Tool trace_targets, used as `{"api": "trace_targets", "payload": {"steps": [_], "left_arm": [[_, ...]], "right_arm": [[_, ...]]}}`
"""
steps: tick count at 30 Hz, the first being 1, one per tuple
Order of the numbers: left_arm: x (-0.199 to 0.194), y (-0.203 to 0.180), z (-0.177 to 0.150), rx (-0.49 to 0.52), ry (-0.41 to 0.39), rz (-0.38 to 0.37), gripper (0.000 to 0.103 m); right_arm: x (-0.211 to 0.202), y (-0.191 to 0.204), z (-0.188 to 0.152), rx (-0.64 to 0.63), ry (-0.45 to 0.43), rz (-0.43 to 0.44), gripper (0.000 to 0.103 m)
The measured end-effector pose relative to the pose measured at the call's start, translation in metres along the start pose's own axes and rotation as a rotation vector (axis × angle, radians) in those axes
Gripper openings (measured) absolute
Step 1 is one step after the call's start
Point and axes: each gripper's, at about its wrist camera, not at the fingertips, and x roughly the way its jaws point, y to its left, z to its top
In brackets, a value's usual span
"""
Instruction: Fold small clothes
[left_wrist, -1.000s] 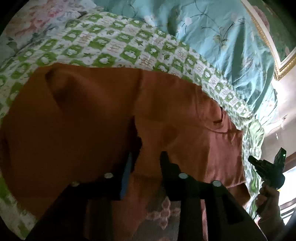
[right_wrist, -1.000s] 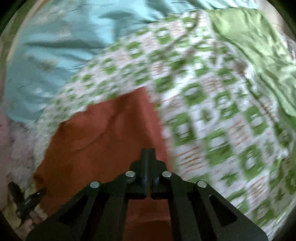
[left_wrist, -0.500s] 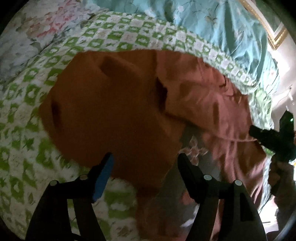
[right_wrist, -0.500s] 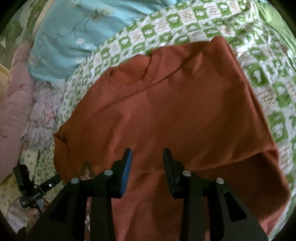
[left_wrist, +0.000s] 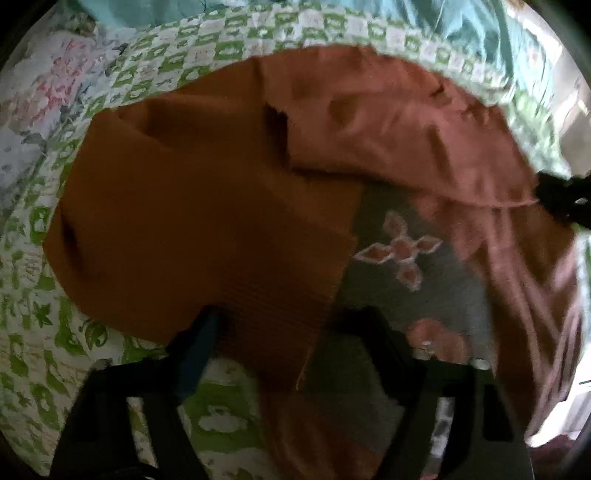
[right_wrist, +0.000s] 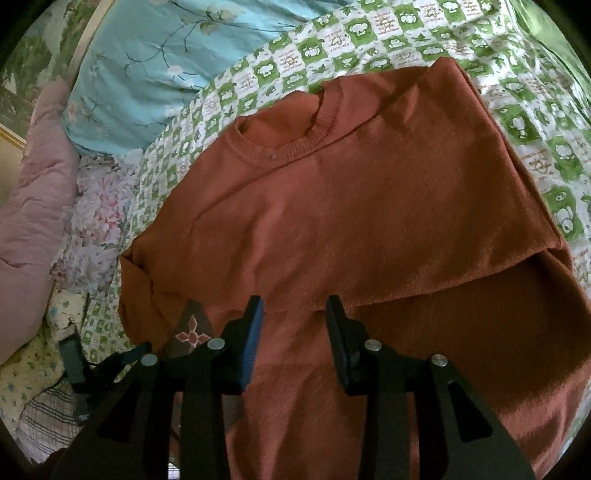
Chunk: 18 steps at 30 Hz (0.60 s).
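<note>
A rust-orange sweater (right_wrist: 351, 206) lies on a green-and-white checked bedspread (right_wrist: 535, 122), collar toward the far side. Its lower part is folded up over the body. A grey panel with a red cross motif (left_wrist: 400, 251) shows on the underlying layer, and also in the right wrist view (right_wrist: 192, 332). My right gripper (right_wrist: 293, 314) is open and empty, fingers just above the fold edge. My left gripper (left_wrist: 284, 328) is open and empty over the near edge of the folded sleeve (left_wrist: 207, 229). The right gripper shows at the right edge of the left wrist view (left_wrist: 565, 201).
A light blue floral pillow (right_wrist: 155, 62) and a pink quilt (right_wrist: 33, 206) lie beyond the sweater at the left. A floral sheet (left_wrist: 40, 96) borders the bedspread. The left gripper's body (right_wrist: 77, 362) shows at the lower left of the right wrist view.
Both grippers have opened and let go of the sweater, then pulled back toward me. The sleeve and the lower part now lie folded over the body.
</note>
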Motion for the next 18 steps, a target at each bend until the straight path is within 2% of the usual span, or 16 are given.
{"api": "trace_targets", "payload": {"steps": [1,2,3,5,9,12,15,18], "left_arm": [[0.000,0.006,0.000,-0.021,-0.007,-0.007,0.045],[-0.004,0.015,0.001,-0.062,-0.020,-0.052,0.025],[-0.006,0.022,0.001,-0.093,-0.027,-0.070,0.015],[-0.011,0.037,0.002,-0.136,-0.036,-0.110,0.006],[-0.041,0.048,0.011,-0.142,-0.109,-0.108,0.004],[-0.077,0.036,0.029,-0.119,-0.204,-0.136,0.004],[-0.104,0.005,0.058,-0.060,-0.282,-0.197,0.004],[-0.118,-0.040,0.089,0.044,-0.337,-0.270,0.004]], "right_arm": [[-0.001,0.000,-0.001,-0.003,-0.002,-0.003,0.036],[-0.003,-0.001,-0.001,-0.006,-0.004,-0.006,0.036],[-0.005,-0.002,-0.001,-0.007,-0.008,-0.008,0.036],[-0.008,-0.003,-0.002,-0.011,-0.016,-0.013,0.036],[-0.010,-0.009,-0.004,-0.008,-0.025,-0.014,0.036],[-0.010,-0.011,-0.004,-0.012,-0.031,-0.007,0.036],[-0.013,-0.014,-0.002,-0.011,-0.048,-0.006,0.036],[-0.020,-0.018,0.001,0.006,-0.085,-0.027,0.036]]}}
